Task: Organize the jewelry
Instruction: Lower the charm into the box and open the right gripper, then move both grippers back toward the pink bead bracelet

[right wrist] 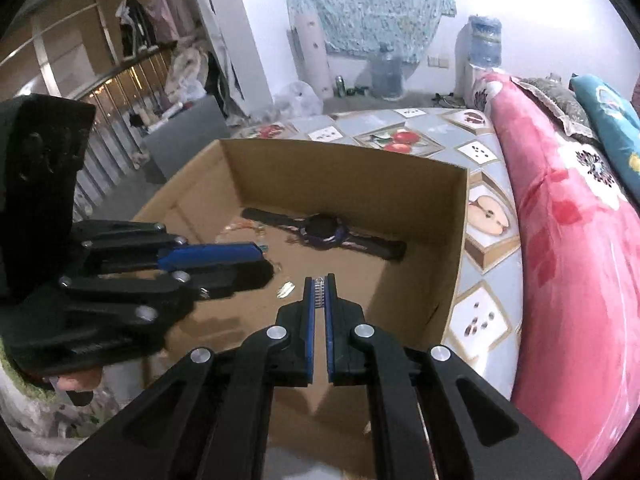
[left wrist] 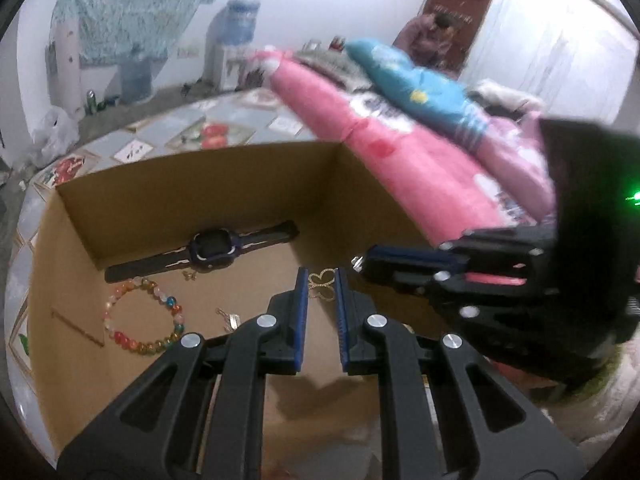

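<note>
An open cardboard box [left wrist: 200,184] [right wrist: 340,176] holds a dark blue watch [left wrist: 212,246] [right wrist: 322,230], a multicoloured bead bracelet [left wrist: 171,301], a tiny gold piece [left wrist: 190,275] and a small silver piece [left wrist: 228,320] [right wrist: 286,290]. My left gripper [left wrist: 321,272] [right wrist: 266,258] hangs over the box floor. A gold butterfly ornament [left wrist: 322,285] spans the narrow gap between its pads, which seem to pinch it. Just to its right, my right gripper [right wrist: 319,279] [left wrist: 366,266] is shut on a small ridged silver piece [right wrist: 318,294].
The box sits on a bed sheet printed with fruit [right wrist: 400,140]. A rolled pink quilt [right wrist: 560,240] [left wrist: 400,152] runs along the box's right side, with a blue pillow [left wrist: 412,80] on it. A person [left wrist: 432,36] stands by the far door. A water dispenser [right wrist: 480,52] is by the wall.
</note>
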`<control>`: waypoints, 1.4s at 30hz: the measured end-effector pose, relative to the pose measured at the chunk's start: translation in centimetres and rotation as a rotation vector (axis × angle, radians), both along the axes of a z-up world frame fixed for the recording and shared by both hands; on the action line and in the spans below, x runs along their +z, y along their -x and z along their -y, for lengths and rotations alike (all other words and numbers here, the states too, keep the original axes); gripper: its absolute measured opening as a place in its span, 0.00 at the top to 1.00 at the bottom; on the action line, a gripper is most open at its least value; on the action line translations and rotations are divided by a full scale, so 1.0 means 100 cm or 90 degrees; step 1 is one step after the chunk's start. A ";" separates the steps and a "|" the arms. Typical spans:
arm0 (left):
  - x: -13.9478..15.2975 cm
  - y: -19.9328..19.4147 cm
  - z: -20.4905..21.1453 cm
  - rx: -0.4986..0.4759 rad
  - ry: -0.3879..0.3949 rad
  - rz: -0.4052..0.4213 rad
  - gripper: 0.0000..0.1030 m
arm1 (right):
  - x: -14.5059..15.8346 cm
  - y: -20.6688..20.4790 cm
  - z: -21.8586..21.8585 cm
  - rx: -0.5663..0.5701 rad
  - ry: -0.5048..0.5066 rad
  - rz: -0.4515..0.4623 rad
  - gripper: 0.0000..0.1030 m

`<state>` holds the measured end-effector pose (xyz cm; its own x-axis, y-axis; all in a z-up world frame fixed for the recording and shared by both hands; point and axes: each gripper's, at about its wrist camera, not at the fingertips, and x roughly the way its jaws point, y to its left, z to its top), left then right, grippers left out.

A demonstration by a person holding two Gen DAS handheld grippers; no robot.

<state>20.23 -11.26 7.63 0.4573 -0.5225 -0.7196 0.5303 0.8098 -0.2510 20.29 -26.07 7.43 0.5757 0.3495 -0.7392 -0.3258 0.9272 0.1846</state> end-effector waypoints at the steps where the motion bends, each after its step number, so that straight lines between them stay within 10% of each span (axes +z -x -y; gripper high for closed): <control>1: -0.006 -0.007 0.004 0.000 -0.006 -0.016 0.88 | -0.002 -0.007 0.001 0.001 0.005 -0.004 0.95; 16: -0.018 -0.030 0.000 0.040 0.026 -0.062 0.83 | 0.005 -0.013 0.027 -0.015 -0.051 0.022 0.94; 32: 0.042 0.097 -0.083 0.089 0.090 0.111 0.73 | 0.047 0.116 0.049 0.012 -0.134 0.146 0.94; 42: -0.022 0.163 -0.106 0.100 0.048 0.028 0.66 | -0.042 0.160 0.014 0.006 -0.157 -0.010 0.73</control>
<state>3.96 -0.69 5.40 0.5680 -0.4938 -0.6585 0.4101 0.8634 -0.2938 4.28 -27.51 3.20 0.5605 0.5264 -0.6393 -0.3300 0.8500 0.4106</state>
